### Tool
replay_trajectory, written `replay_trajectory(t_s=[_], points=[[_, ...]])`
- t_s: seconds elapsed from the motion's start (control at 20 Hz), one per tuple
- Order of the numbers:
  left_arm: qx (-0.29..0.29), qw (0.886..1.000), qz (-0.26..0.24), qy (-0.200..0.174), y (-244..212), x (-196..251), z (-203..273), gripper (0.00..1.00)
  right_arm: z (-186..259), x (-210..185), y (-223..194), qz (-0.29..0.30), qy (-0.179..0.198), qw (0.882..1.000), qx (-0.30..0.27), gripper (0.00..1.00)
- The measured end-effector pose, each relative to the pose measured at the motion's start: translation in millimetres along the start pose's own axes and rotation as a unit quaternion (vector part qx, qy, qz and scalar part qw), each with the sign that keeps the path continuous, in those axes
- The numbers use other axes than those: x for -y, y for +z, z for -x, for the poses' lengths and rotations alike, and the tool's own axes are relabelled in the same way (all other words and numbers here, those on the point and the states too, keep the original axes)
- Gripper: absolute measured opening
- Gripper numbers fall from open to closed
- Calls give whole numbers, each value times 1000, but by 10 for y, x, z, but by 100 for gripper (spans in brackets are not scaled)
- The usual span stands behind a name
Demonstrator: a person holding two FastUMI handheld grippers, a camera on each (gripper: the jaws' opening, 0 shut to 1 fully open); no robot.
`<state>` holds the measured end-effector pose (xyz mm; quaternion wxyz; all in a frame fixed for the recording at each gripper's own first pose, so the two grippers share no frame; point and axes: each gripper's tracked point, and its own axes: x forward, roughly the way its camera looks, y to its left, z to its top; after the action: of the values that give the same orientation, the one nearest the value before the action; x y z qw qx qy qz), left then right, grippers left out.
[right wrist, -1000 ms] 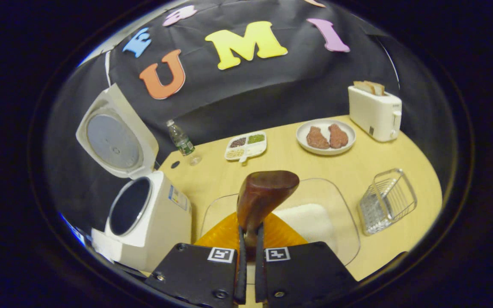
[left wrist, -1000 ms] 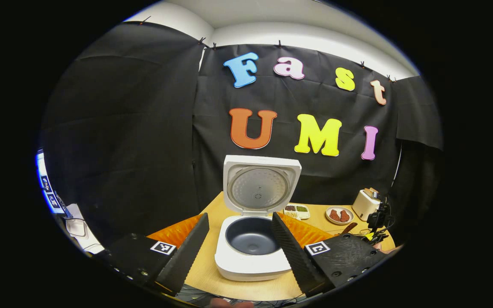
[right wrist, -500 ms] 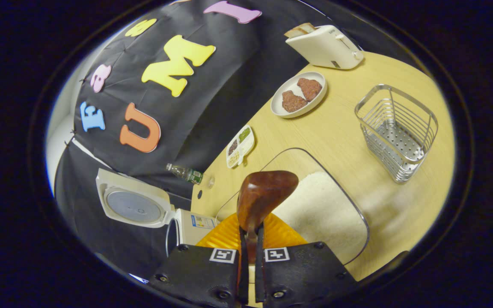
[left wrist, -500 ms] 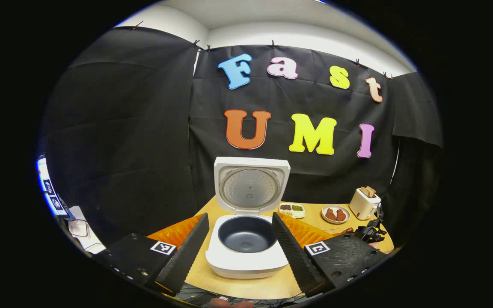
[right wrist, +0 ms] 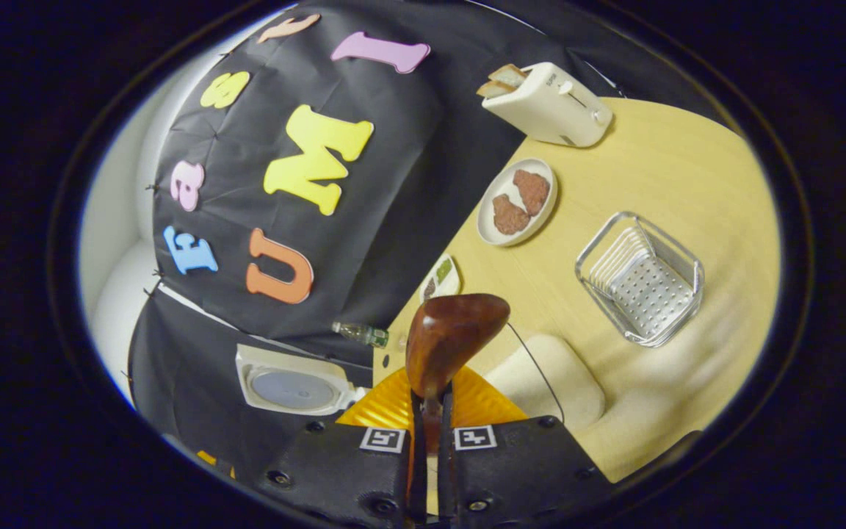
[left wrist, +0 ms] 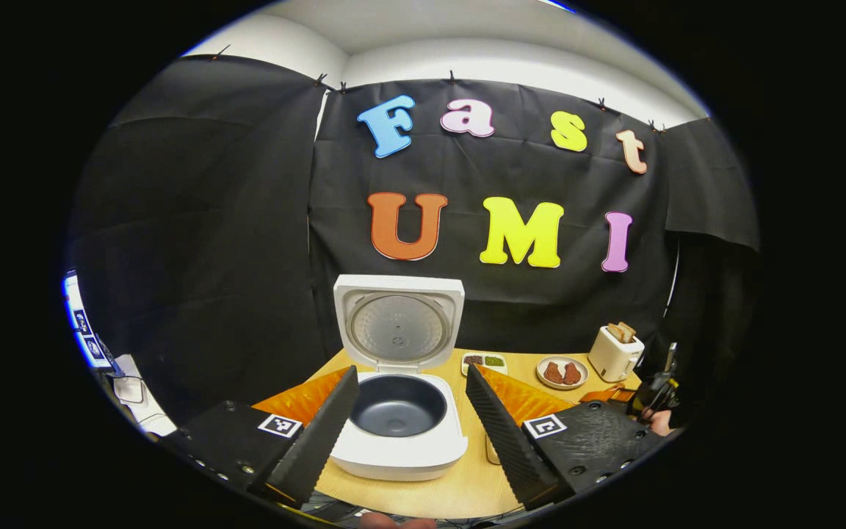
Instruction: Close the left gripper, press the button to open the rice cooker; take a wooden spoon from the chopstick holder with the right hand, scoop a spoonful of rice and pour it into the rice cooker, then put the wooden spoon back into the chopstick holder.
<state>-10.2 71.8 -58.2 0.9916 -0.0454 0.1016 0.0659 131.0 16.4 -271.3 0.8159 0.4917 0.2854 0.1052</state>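
The white rice cooker (left wrist: 399,441) stands with its lid (left wrist: 399,327) raised and its dark inner pot (left wrist: 397,405) bare. My left gripper (left wrist: 412,371) is open, held back from the cooker, which I see between its fingers. My right gripper (right wrist: 429,400) is shut on the handle of the wooden spoon (right wrist: 452,338). The spoon's bowl points forward above the white rice (right wrist: 555,371) in a clear tray. The wire chopstick holder (right wrist: 640,279) stands to the right of the rice. The cooker's lid (right wrist: 292,382) shows low on the left of the tilted right gripper view.
On the wooden table (right wrist: 651,169) are a plate of meat (right wrist: 516,200), a toaster (right wrist: 548,103) with bread, a divided dish (right wrist: 441,278) of grains and a small bottle (right wrist: 360,333). The other gripper and a hand (left wrist: 659,411) are at the table's right edge.
The right gripper has rolled and lifted with the spoon, so its view tilts further and the rice sits lower. The left gripper drew back and to the right; the cooker looks smaller and farther left.
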Motion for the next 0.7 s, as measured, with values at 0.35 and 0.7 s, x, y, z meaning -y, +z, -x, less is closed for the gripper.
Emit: replay_trajectory(t_s=[0.35,0.7], points=[[14,1000,1,18,9,-115,104,95,76,-1086,-33,-29,101,994,-18,11],[33,999,-10,31,13,-623,297,94,-509,-1906,-690,27,120,991,-62,11]])
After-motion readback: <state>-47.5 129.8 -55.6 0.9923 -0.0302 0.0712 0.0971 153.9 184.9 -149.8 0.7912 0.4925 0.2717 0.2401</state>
